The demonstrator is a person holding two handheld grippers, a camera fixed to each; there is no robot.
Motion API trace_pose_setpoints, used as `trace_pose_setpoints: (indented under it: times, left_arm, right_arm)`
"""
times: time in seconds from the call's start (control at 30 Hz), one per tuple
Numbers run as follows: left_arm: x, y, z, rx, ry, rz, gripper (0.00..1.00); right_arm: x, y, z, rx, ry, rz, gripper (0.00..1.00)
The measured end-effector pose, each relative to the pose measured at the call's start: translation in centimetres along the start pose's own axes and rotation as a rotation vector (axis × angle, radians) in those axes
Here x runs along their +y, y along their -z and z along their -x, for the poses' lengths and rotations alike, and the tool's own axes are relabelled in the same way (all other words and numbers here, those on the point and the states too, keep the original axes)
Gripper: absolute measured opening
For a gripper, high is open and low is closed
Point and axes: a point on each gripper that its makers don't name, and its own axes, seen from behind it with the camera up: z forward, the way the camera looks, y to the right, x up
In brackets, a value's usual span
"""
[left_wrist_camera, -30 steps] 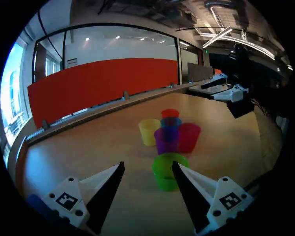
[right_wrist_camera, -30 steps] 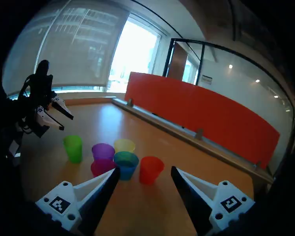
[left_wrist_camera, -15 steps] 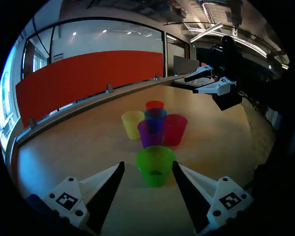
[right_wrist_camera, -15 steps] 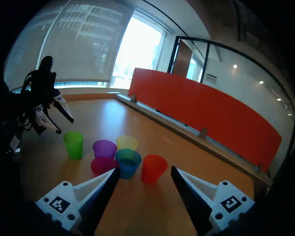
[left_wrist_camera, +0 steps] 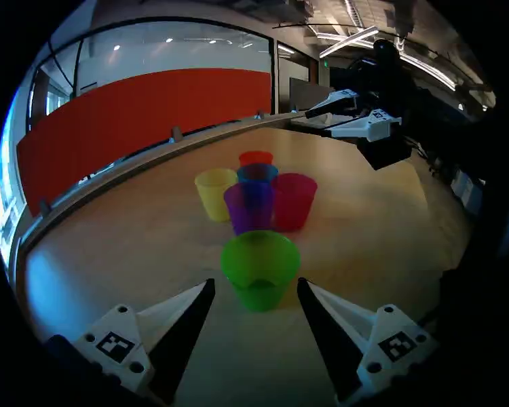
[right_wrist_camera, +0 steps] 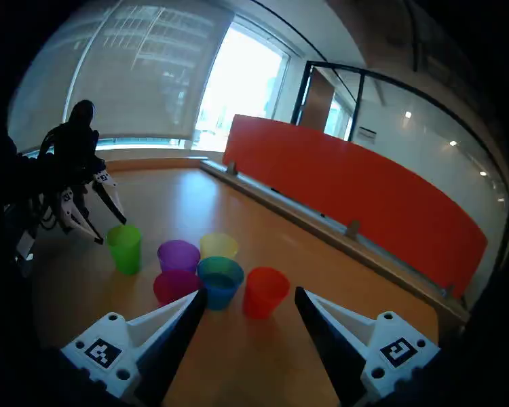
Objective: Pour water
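Six plastic cups are counted on the wooden table (left_wrist_camera: 119,244), one of each colour. In the left gripper view the green cup (left_wrist_camera: 260,268) is seen nearest and apart from the rest. Behind it the other five are clustered close together: the purple cup (left_wrist_camera: 248,207), the yellow cup (left_wrist_camera: 215,193), the magenta cup (left_wrist_camera: 294,200), the blue cup (left_wrist_camera: 257,173) and, farthest, the red cup (left_wrist_camera: 256,157). Whether water is held in any cup cannot be told.

The jaws of the left gripper (left_wrist_camera: 255,283) are spread wide and nothing is held in them. The green cup is framed between the two fingertips, and no contact with either can be made out. One square marker is carried on each of the two fingers. The right gripper (left_wrist_camera: 319,124) is seen farther off above the table, beyond the cluster, held by a person in shadow.

In the right gripper view the order is reversed. The red cup (right_wrist_camera: 265,290) is placed just ahead of the right gripper (right_wrist_camera: 250,293), whose jaws are also spread wide and hold nothing. The blue cup (right_wrist_camera: 220,281) and magenta cup (right_wrist_camera: 174,285) are found beside it, the purple cup (right_wrist_camera: 178,256) and yellow cup (right_wrist_camera: 218,245) behind them, and the green cup (right_wrist_camera: 124,247) off to the side. The left gripper (right_wrist_camera: 113,232) is angled down at the green cup. One long orange partition (right_wrist_camera: 363,197) is set along the table edge.
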Motion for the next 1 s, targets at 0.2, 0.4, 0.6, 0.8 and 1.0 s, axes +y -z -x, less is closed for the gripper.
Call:
trace_pose_setpoints:
  times: [0.2, 0.4, 0.6, 0.8, 1.0]
  left_arm:
    - [0.2, -0.9, 0.6, -0.016, 0.01, 0.011, 0.89]
    - [0.1, -1.6, 1.0, -0.027, 0.019, 0.017, 0.9]
    - [0.2, -2.3, 1.0, -0.032, 0.014, 0.023, 0.9]
    - [0.2, -3.0, 1.0, -0.034, 0.012, 0.027, 0.89]
    - [0.3, -3.4, 0.8, -0.028, 0.002, 0.033, 0.89]
  right_arm:
    - [0.0, -0.5, 0.3, -0.006, 0.005, -0.004, 1.0]
    - [-0.2, -0.9, 0.6, -0.007, 0.002, -0.01, 1.0]
    - [-0.3, -1.4, 1.1, -0.015, 0.003, -0.017, 1.0]
    - [-0.5, -1.7, 1.4, -0.022, 0.003, -0.024, 1.0]
    - [-0.5, -2.0, 1.7, -0.026, -0.001, -0.028, 1.0]
